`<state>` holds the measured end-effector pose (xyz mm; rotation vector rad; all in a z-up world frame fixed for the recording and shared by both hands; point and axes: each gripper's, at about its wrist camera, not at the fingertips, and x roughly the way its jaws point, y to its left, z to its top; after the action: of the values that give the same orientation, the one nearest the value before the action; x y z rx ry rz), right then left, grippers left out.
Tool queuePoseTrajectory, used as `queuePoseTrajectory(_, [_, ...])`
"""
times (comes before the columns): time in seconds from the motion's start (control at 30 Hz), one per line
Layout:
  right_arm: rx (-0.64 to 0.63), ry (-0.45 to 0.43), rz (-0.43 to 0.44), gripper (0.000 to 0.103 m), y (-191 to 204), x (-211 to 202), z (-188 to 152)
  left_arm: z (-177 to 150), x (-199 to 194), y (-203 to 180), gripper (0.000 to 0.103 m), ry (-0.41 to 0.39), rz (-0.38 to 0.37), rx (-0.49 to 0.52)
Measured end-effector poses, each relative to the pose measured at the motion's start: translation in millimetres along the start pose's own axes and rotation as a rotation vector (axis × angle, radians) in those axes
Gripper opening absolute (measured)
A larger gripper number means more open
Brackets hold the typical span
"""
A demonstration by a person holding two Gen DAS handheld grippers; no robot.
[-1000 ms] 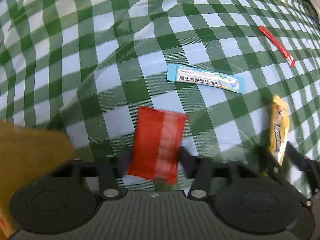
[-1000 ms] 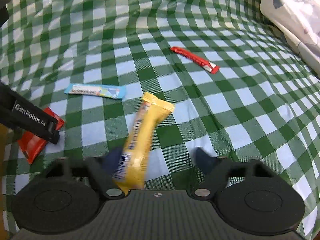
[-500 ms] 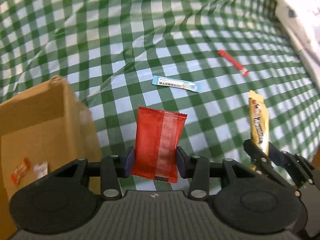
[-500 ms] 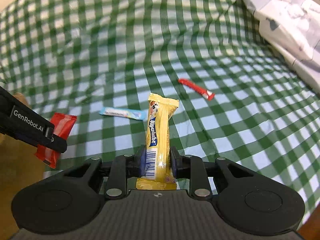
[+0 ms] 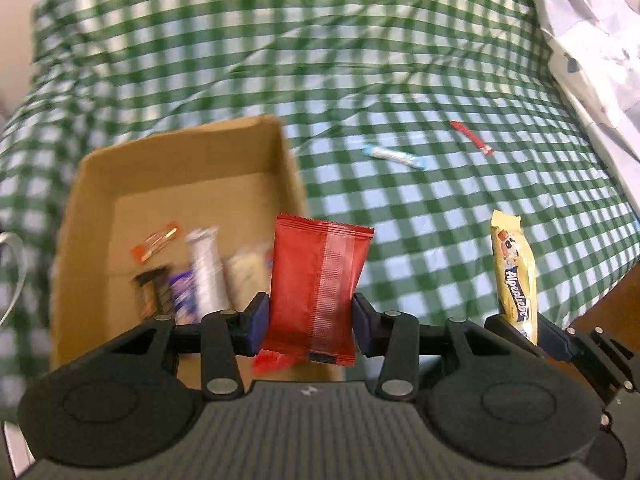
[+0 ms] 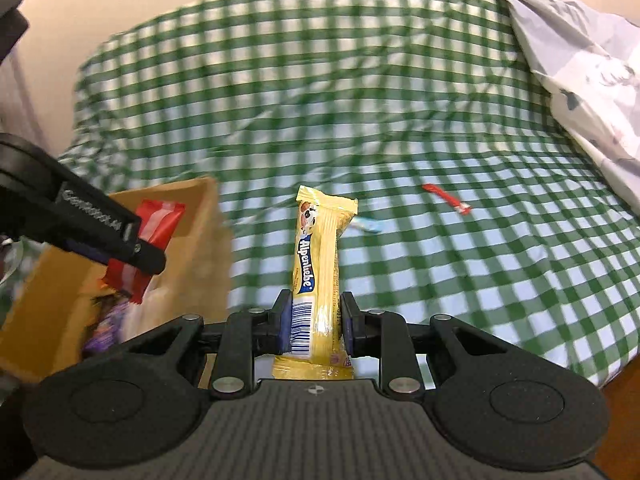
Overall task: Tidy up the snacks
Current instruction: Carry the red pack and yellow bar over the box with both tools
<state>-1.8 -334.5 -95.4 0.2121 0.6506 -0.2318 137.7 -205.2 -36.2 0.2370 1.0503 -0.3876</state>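
- Left claw [image 5: 308,320] clamped on a red packet [image 5: 318,288], held upright above the near edge of the cardboard box [image 5: 184,152].
- Right claw [image 6: 314,328] clamped on a yellow candy bar [image 6: 320,264], upright, over the green checked cloth [image 6: 440,280], just right of the box.
- Several snacks [image 5: 204,276] lying inside the box.
- Blue wrapper [image 5: 394,155] and red stick [image 5: 470,138] lying on the cloth, well apart from the box.

The left tool [image 5: 306,318] clamps a red packet [image 5: 318,292] upright over the near corner of an open cardboard box [image 5: 92,184] holding several snacks. Beside it, the right tool [image 5: 520,334] grips a yellow Alpenliebe bar [image 5: 514,272]. Two thin packets, blue [image 5: 394,156] and red [image 5: 470,138], lie on green checked cloth [image 5: 280,60].
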Motion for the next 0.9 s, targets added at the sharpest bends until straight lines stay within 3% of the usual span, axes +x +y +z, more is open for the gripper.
queuePoseTrajectory(0.43, [-0.186, 0.003, 0.195, 0.026, 98.5, -80.9, -47.7, -112.4, -85.1, 77.2, 0.049, -0.064, 0.105, -0.145])
queuePoseTrajectory(0.67, [-0.248, -0.037, 0.205, 0.026, 117.7, -112.0, -57.9, -149.7, -113.2, 90.5, 0.049, -0.124, 0.130, -0.176])
queuePoseTrajectory(0.9, [-0.279, -0.060, 0.196, 0.026, 123.0, -129.2, -64.7, -163.2, -122.5, 95.7, 0.049, -0.150, 0.121, -0.184])
